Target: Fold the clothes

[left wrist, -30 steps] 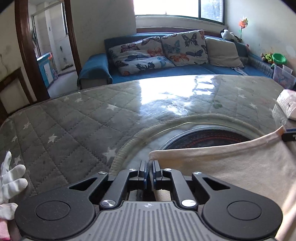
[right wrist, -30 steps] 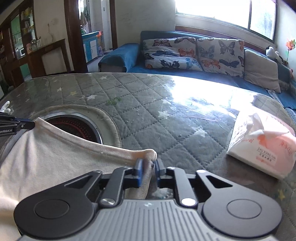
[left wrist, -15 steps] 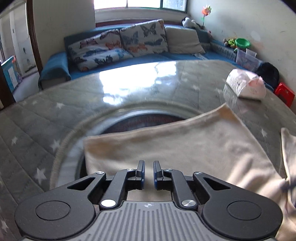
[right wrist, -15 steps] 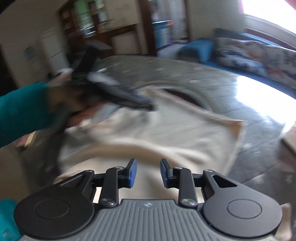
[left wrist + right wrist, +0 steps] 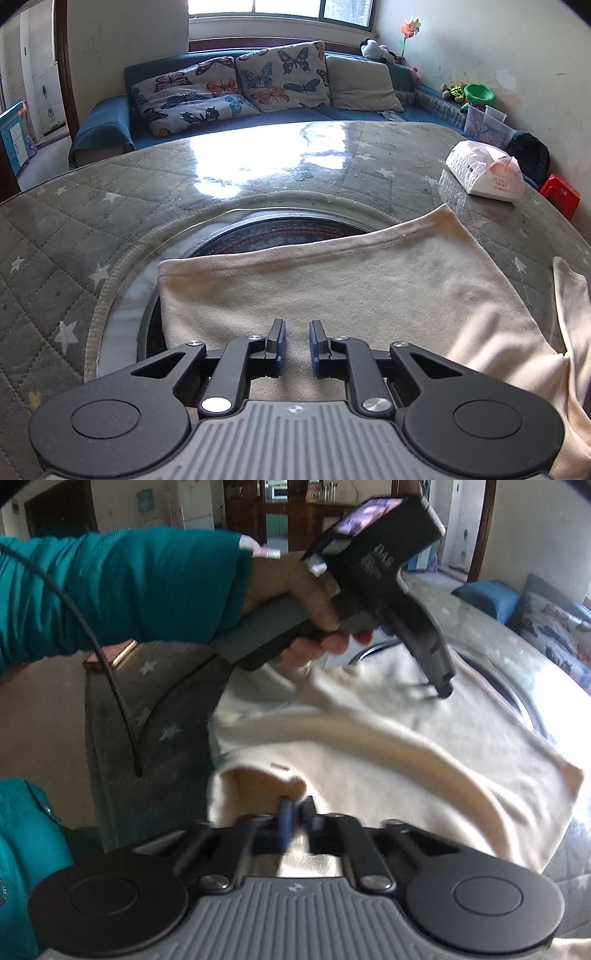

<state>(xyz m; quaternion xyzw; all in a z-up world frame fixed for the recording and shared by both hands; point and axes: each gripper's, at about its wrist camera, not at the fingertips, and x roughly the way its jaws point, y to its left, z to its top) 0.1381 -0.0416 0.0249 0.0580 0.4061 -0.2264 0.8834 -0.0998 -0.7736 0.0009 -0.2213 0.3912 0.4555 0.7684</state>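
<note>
Right gripper: nearest item in the right wrist view; blurred; its fingers stand close together at a raised fold of cloth, but whether they pinch it I cannot tell.
Left gripper: jaws apart by a narrow gap, nothing between them; it hovers low over the near half of the cloth. In the right wrist view the same tool is held by a hand in a teal sleeve, tip down on the cloth.
Cream garment: the task's thing; lies mostly flat on the table, its far hem over the dark round inset, a loose flap trailing at the right. The right wrist view shows a long rolled ridge across it and a hemmed opening with a small label near the right gripper.
Handling, judged: light, soft, limp knit; no stiffness, so it sags wherever it is not held and will drag on the quilted cover. Not fragile; slips little.
Where to hold, judged: the hemmed far edge and its two corners offer the thickest, firmest pinch; a single layer mid-panel would only tent up.
Stage, judged: the lie suits a garment partly doubled over as well as one laid out for smoothing; the pictures do not settle which.
Table: grey quilted star cover under a clear sheet.
Round inset: dark, mid-table, partly covered.
Tissue pack: far right, well apart from the cloth.
Sofa: beyond the table, with butterfly cushions.
</note>
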